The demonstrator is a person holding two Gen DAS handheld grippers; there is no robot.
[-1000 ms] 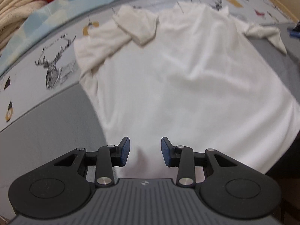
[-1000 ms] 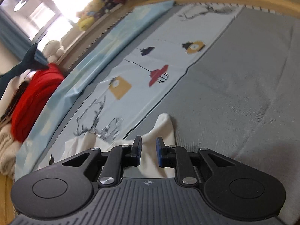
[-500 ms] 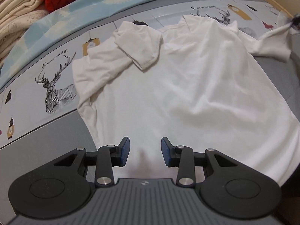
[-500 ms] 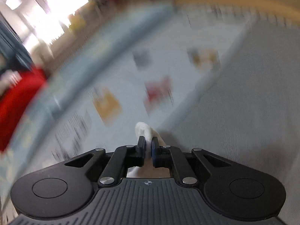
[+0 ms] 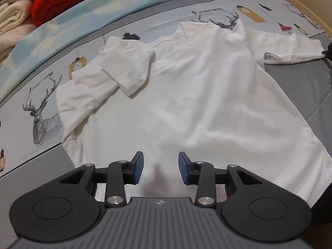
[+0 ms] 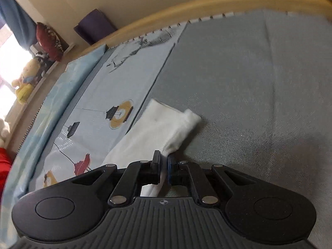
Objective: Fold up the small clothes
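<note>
My left tool (image 5: 158,167) hovers spread above the hem of the white shirt (image 5: 186,103), which fills the frame's centre, flat on the bed (image 5: 307,87). My right tool (image 6: 164,162) pinches its sleeve (image 6: 161,128) at lower centre.

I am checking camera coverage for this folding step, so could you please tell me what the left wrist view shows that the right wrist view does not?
Only the left wrist view shows the whole white short-sleeved shirt lying on the bed, one sleeve folded onto its body, with the open left gripper above its hem, plus the cream knitted blankets.

Only the right wrist view shows the right gripper shut on the shirt's other sleeve, the yellow plush toy and the purple cushion.

Both show the grey and printed bedspread.
</note>
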